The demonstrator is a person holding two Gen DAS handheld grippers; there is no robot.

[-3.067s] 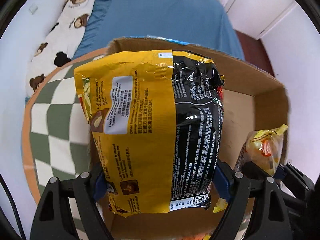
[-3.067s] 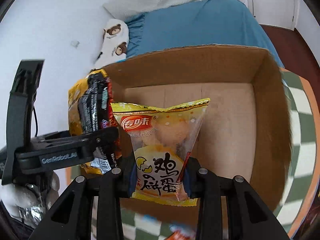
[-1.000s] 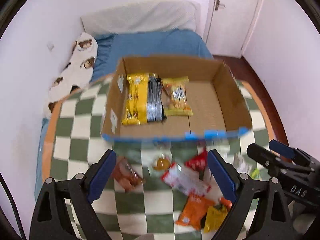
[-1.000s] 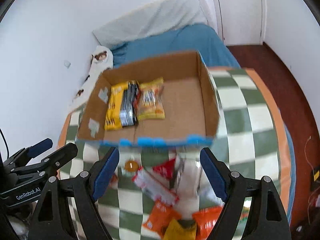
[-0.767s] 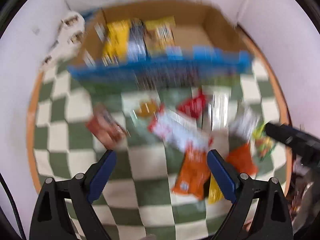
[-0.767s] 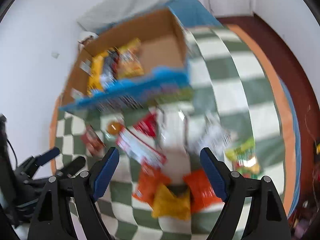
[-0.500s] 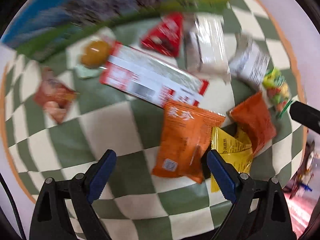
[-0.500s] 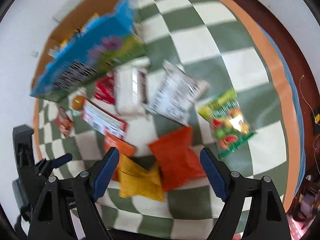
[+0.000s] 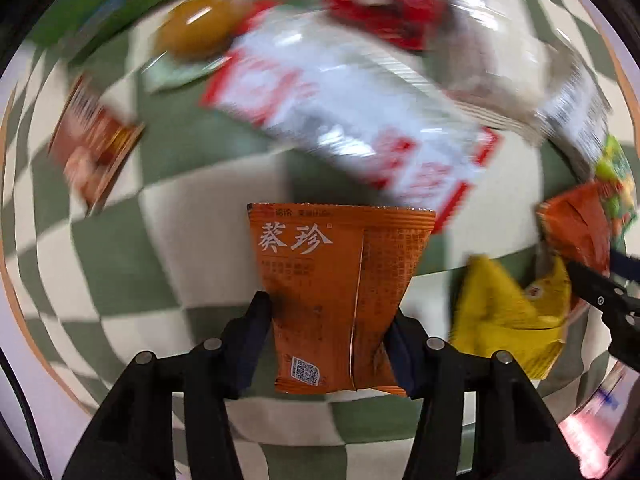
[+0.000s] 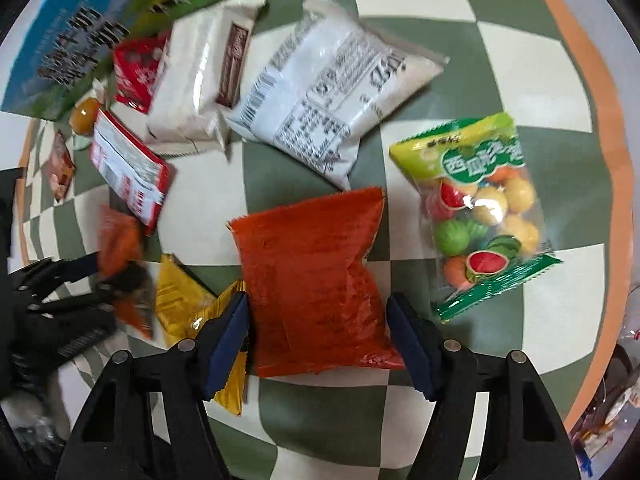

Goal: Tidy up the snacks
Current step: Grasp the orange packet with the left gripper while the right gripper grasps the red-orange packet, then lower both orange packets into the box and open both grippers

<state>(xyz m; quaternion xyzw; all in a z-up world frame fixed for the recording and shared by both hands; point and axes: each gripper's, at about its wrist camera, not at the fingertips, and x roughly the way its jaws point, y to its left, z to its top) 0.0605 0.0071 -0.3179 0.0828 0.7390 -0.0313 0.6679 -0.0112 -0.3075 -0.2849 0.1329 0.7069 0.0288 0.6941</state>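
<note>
My left gripper (image 9: 328,324) points down at the table, jaws closing, pads pressed on an orange snack packet (image 9: 320,272) with white characters. The packet stays sharp while the table behind it blurs. In the right wrist view that left gripper (image 10: 60,300) shows at the left edge with the orange packet (image 10: 116,248). My right gripper (image 10: 317,304) straddles a red-orange packet (image 10: 312,272) lying flat on the checked cloth. Its jaws are closing, and the blue pads sit at the packet's two edges without pinching it.
A yellow packet (image 10: 180,300) lies partly under my right gripper's left finger. A fruit-candy bag (image 10: 480,216) lies to the right; white packets (image 10: 328,96), a red-white pack (image 10: 128,168) and a small red packet (image 10: 136,68) lie beyond. The box's printed wall (image 10: 80,40) stands far left. The table's orange rim (image 10: 580,80) curves on the right.
Both grippers dropped from above the cardboard box down to the snack pile. The left one shut on the orange packet; the right one's jaws narrowed around the red-orange packet.
</note>
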